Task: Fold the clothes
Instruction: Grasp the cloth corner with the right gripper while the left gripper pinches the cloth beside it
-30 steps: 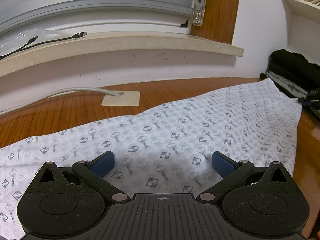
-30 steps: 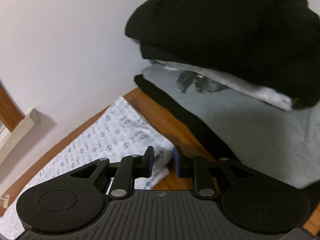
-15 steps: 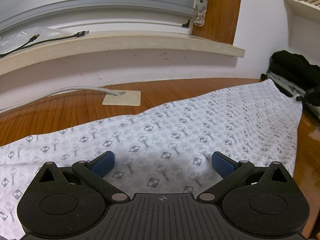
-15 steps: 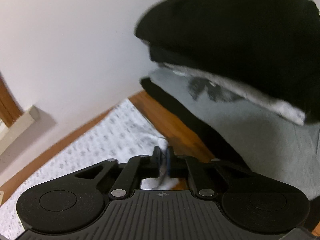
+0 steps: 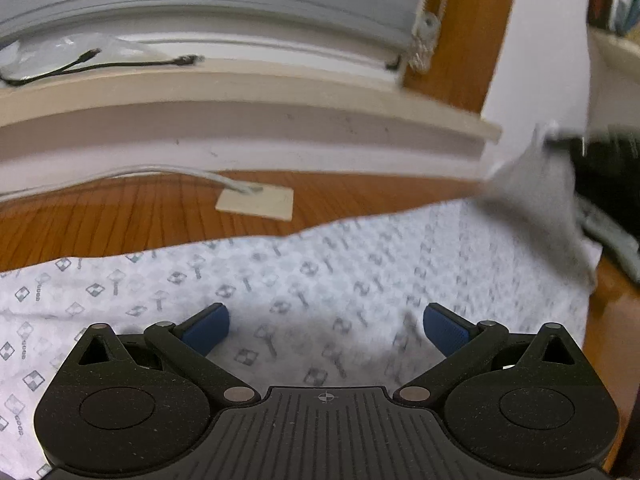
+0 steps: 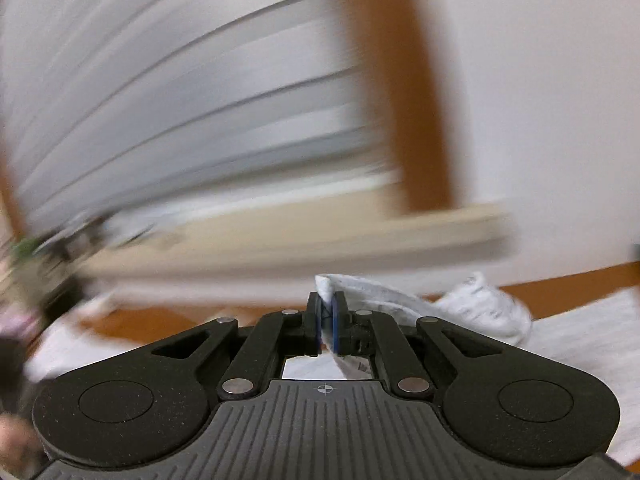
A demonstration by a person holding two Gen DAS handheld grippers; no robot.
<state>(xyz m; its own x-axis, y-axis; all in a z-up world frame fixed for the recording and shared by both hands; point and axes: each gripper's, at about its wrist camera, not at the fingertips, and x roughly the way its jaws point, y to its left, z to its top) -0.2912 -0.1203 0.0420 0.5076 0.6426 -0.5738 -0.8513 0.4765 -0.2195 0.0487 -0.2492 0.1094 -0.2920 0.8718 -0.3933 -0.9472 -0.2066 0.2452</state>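
**Right gripper pinches a raised corner of the patterned cloth; left gripper waits wide open above it**

The wooden table (image 5: 132,216) fills the ground ahead of the left fingers, running to the white wall and the pale window sill (image 5: 240,92) beyond them. Above the sill hangs a grey blind (image 5: 200,4), which the right wrist view shows only as blurred streaks.

Spread over the table, directly under and ahead of the left fingers, lies the white patterned cloth (image 5: 320,276), printed with small checked diamonds. It reaches past both fingertips on either side. Far ahead and to the right of the left fingers one corner of it is lifted off the table into a blurred grey peak (image 5: 536,184), and a dark pile of clothes (image 5: 608,184) sits just behind that peak.

The left gripper (image 5: 326,322) has its blue pads (image 5: 208,326) spread far apart, with nothing between them; whether they touch the fabric below cannot be told.

The right gripper (image 6: 327,322) has its pads pressed together on a fold of the cloth (image 6: 472,308). The fabric pokes up just above the tips, trails off to the right of the fingers in a rumpled loop, and a strip of it shows below the pads inside the gripper frame.

Ahead and a little left of the left fingers, a small cream plate (image 5: 256,202) lies flat on the wood with a grey cable (image 5: 160,170) running into it. On the sill, further ahead and left, lies a thin black cable (image 5: 120,65).
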